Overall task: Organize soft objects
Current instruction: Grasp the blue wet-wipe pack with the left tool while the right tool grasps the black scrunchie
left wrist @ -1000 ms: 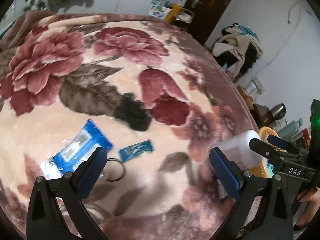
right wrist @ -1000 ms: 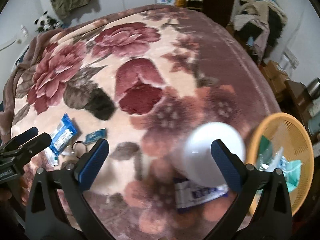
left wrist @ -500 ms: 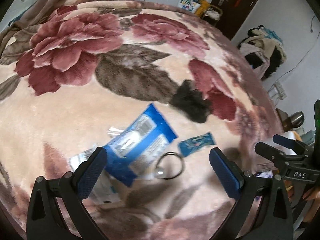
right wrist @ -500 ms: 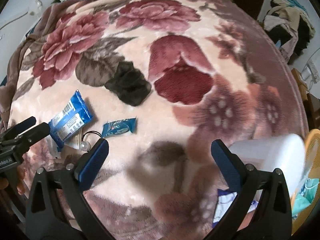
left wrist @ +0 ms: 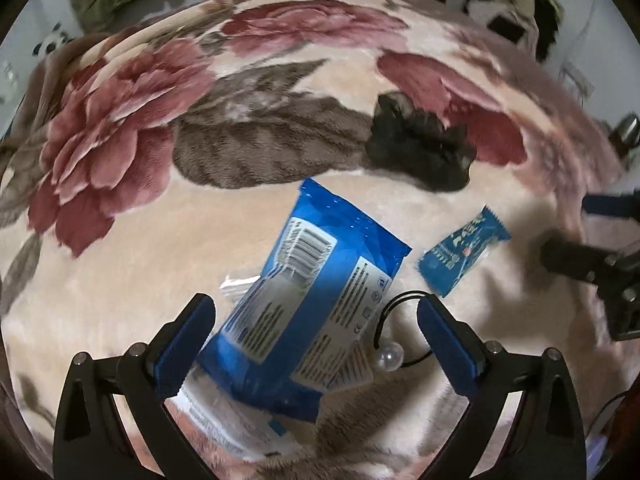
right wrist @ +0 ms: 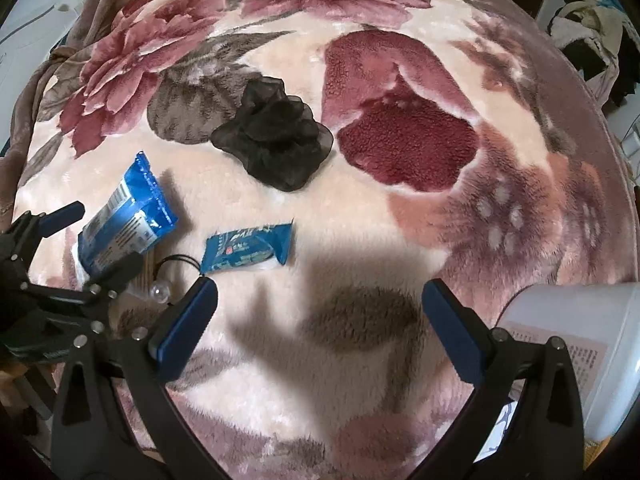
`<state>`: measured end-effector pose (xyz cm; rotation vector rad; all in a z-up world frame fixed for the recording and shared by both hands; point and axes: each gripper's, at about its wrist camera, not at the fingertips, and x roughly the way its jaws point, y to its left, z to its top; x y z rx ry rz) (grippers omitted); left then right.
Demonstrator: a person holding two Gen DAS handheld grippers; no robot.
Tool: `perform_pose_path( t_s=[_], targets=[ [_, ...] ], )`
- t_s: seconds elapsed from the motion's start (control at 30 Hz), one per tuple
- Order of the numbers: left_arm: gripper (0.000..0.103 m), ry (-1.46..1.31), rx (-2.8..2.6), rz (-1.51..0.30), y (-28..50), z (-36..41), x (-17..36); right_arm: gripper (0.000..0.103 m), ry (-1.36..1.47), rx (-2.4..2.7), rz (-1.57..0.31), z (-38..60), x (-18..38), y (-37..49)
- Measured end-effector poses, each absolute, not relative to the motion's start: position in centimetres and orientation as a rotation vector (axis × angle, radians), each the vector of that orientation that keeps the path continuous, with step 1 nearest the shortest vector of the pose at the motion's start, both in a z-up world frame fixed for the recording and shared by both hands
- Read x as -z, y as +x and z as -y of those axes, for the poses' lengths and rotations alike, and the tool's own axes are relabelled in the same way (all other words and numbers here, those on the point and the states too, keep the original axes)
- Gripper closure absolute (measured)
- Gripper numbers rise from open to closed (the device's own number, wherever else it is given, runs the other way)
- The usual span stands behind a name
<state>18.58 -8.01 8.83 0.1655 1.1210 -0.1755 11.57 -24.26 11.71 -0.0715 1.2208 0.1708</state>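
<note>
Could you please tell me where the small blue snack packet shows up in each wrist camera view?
Left wrist: the small blue snack packet lies right of centre, beside the big blue pack.
Right wrist: it lies left of centre, just above the right gripper's left finger.
Shared landmark: the black cloth beyond it.

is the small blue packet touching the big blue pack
Apart. The right wrist view shows bare blanket between the small blue packet and the big blue pack.
</note>
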Motion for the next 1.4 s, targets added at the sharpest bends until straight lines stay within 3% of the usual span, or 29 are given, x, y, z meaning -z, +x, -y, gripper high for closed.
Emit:
perform_pose_path(
  t_s=[0.13,0.2,0.33,0.63,0.73,0.8,0.9,1.0,1.4],
  targets=[
    [0.019,0.160,0.137,-1.151,19.4,7.7,-7.5,0.000,-0.078,-0.177,-1.209,23.5,-11.3,13.0],
    [0.023,0.017,0.114,-1.149,19.8,5.8,-7.5,0.000,-0.078,-0.188,-1.200,23.0,-11.0,13.9],
    [0.025,-0.258,0.072,-1.132,19.8,2.2,-7.8,0.000,-0.082,-0.199,-1.183,22.2,-10.1,15.9],
    [0.025,-0.344,0.090,-1.133,20.2,0.6,-7.5,0.002,-0.100,-0.246,-1.139,19.9,-9.5,19.8],
    [0.025,-0.342,0.084,-1.147,20.5,0.5,-7.1,0.025,-0.136,-0.255,-1.171,19.1,-8.6,20.4],
    [0.028,-0.338,0.084,-1.154,20.5,0.5,-6.9,0.052,-0.152,-0.259,-1.199,18.9,-7.9,20.5],
    [0.038,-0.330,0.077,-1.141,20.0,0.5,-7.2,0.080,-0.128,-0.287,-1.212,19.3,-7.7,19.9],
    [0.040,-0.352,0.070,-1.118,19.2,0.2,-7.9,0.086,-0.112,-0.307,-1.173,19.7,-8.9,18.3],
    [0.040,-0.361,0.040,-1.089,12.3,0.7,-11.0,0.086,-0.012,-0.380,-1.124,20.2,-12.3,9.5]
  ],
)
